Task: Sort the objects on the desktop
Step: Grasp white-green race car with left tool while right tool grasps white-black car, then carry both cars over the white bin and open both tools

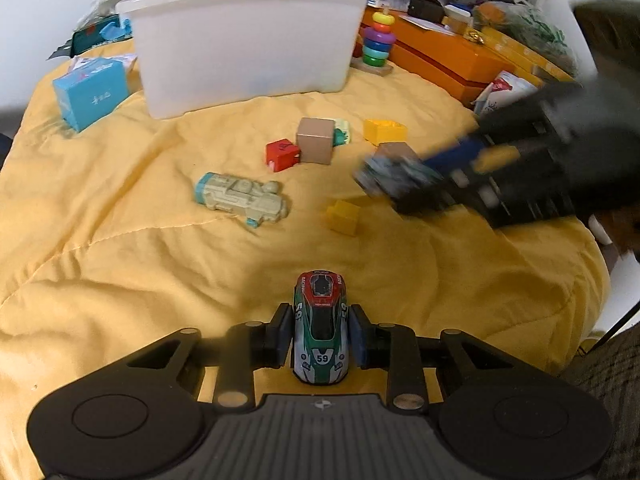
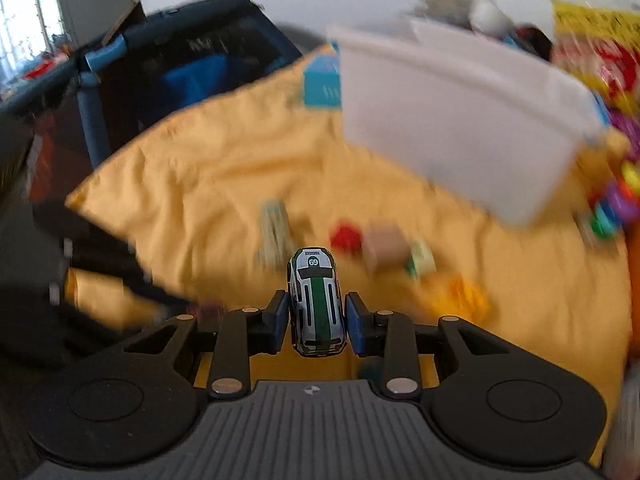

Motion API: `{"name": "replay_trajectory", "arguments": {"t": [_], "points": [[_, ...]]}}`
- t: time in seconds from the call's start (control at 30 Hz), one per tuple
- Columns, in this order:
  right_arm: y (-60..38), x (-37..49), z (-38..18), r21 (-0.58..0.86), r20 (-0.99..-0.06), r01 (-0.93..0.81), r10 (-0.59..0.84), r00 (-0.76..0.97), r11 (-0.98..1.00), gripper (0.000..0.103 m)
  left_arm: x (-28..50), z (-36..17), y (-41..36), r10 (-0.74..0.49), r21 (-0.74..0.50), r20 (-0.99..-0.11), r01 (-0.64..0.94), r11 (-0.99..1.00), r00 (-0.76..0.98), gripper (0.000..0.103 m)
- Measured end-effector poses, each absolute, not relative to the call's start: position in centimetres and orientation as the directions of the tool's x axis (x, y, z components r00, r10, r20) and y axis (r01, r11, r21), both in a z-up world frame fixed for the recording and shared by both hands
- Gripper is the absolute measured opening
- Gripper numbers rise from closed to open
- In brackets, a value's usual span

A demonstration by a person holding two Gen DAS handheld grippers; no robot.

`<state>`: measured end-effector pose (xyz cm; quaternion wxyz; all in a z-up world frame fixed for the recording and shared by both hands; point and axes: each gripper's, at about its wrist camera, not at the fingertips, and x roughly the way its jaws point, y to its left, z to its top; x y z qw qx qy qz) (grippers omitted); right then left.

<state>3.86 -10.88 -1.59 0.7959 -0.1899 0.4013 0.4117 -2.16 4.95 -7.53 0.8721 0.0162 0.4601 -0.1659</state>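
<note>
My left gripper (image 1: 320,334) is shut on a green and red toy race car numbered 59 (image 1: 320,332), held above the yellow cloth (image 1: 120,260). My right gripper (image 2: 317,314) is shut on a white and green toy car numbered 69 (image 2: 317,304); it shows blurred at the right of the left wrist view (image 1: 404,178). A white plastic bin (image 1: 248,40) stands at the back. Loose on the cloth lie a pale toy vehicle (image 1: 240,200), a red cube (image 1: 282,154), a tan cube (image 1: 316,140) and yellow blocks (image 1: 344,216).
A blue box (image 1: 90,96) sits left of the bin. A ring stacker toy (image 1: 378,40) and orange boxes (image 1: 452,64) stand at the right. Clutter lines the back edge. In the right wrist view a dark blue crate (image 2: 180,68) stands beyond the cloth's left edge.
</note>
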Motion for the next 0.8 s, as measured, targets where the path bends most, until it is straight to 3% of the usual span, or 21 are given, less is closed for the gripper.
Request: {"name": "replay_trajectory", "arguments": {"t": [0.37, 0.5, 0.8], "points": [[-12.4, 1.8, -3.1, 0.021, -0.815, -0.775, 0.46, 0.352, 0.631, 0.034, -0.7, -5.7, 4.1, -0.33, -0.157, -0.775, 0.341, 0.927, 0.539, 0.033], [-13.1, 3.0, -1.1, 0.027, -0.768, -0.754, 0.497, 0.404, 0.656, 0.034, 1.3, -2.3, 4.7, -0.344, -0.172, -0.708, 0.322, 0.931, 0.617, 0.033], [-12.3, 9.1, 6.1, -0.089, -0.579, -0.701, 0.536, 0.615, 0.707, 0.034, 8.7, 6.6, 6.9, -0.244, -0.04, -0.528, 0.264, 0.964, 0.813, 0.033]]}}
